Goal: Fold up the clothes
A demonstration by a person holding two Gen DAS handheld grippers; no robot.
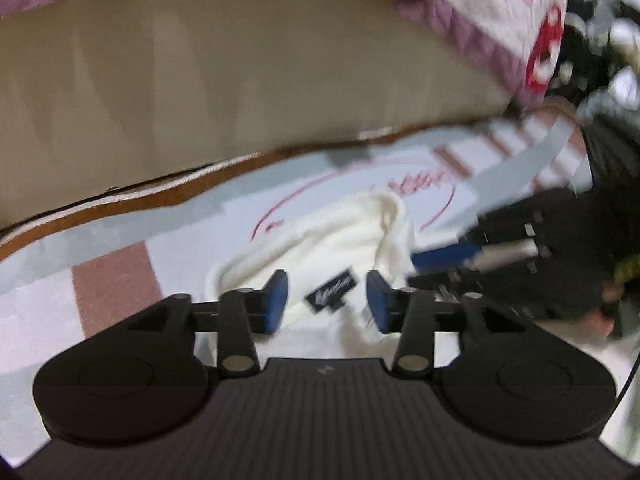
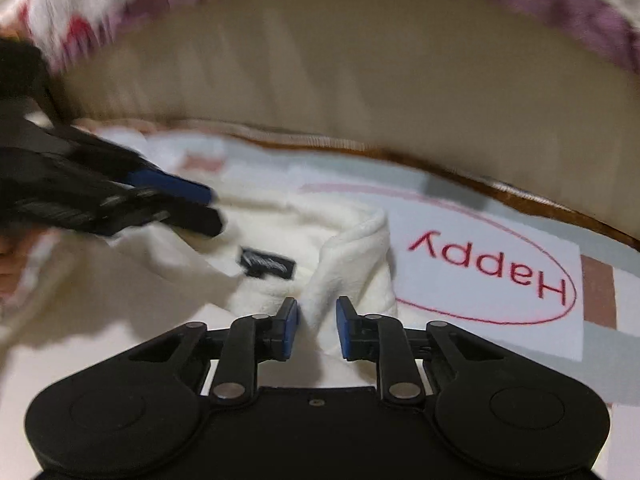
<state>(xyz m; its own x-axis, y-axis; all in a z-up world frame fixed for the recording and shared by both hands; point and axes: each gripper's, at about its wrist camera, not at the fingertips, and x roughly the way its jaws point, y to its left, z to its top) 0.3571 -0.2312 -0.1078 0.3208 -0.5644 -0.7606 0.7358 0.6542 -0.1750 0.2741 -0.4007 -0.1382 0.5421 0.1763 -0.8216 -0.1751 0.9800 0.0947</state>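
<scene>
On white garment [image 2: 280, 236], black label [image 2: 268, 267] unreadable, rug [image 2: 500, 280] reads "Happy"

The garment [image 2: 348, 248] was cream white with a small black label [image 2: 267, 267] at its collar. Under it lay a mat [image 2: 500, 320] in pale grey, white and dusty-pink blocks, with "Happy" inside a red oval. Each black gripper [image 1: 327, 300] [image 2: 317, 322] had blue pads.
</scene>
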